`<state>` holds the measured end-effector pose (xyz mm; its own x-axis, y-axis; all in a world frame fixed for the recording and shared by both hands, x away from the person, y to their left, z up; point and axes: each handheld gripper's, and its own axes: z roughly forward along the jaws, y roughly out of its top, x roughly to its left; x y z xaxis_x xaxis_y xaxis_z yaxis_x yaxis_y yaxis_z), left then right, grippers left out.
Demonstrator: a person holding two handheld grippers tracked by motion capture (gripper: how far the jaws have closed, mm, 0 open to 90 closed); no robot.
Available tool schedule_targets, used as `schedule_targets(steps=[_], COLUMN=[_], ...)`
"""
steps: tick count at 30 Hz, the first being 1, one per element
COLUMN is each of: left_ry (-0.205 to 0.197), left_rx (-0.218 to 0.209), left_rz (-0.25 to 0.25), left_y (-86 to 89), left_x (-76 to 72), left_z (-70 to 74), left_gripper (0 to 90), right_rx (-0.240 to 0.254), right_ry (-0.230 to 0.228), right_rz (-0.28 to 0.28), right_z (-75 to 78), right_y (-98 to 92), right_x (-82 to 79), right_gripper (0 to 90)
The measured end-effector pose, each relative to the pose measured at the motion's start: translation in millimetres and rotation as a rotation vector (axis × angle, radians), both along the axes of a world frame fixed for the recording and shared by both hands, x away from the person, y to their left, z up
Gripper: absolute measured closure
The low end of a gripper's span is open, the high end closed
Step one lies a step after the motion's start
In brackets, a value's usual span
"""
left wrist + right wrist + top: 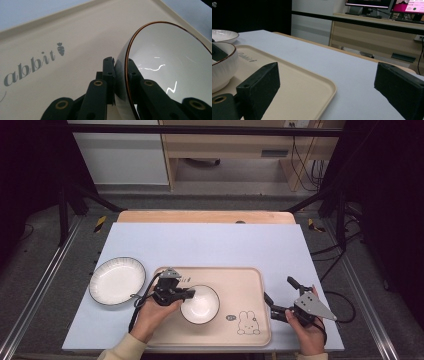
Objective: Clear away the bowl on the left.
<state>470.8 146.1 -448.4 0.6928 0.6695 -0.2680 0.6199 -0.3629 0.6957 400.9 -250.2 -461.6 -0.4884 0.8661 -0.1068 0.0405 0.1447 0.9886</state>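
A white bowl [201, 304] with a brown rim sits on the beige tray [243, 280]. My left gripper [186, 294] is shut on the bowl's left rim; in the left gripper view its jaws pinch the bowl [170, 62] wall, one inside and one outside, with the gripper [121, 66] over the tray [75, 32]. My right gripper [278, 297] stands open at the tray's right edge with nothing between its jaws. In the right gripper view the gripper [327, 80] spans the tray [307, 80] corner, and the bowl [223, 67] sits at the left.
A white plate [117, 280] with a dark rim lies left of the tray on the pale blue table cover [210, 242]; the plate [223, 35] also appears far left in the right gripper view. A wooden desk [372, 32] with monitors stands beyond the table.
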Motion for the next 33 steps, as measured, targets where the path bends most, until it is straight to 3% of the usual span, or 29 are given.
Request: schedule_targets(steps=[33], left_ry=[-0.001], left_rx=[0.010], left_rz=[0.005], left_y=[2.1], left_x=[2.4], left_z=[-4.6], left_gripper=[79.4], right_rx=[-0.013], right_ry=[0.010], right_rz=[0.028], right_z=[-1.1], right_y=[4.4], right_x=[0.4], right_gripper=[6.3])
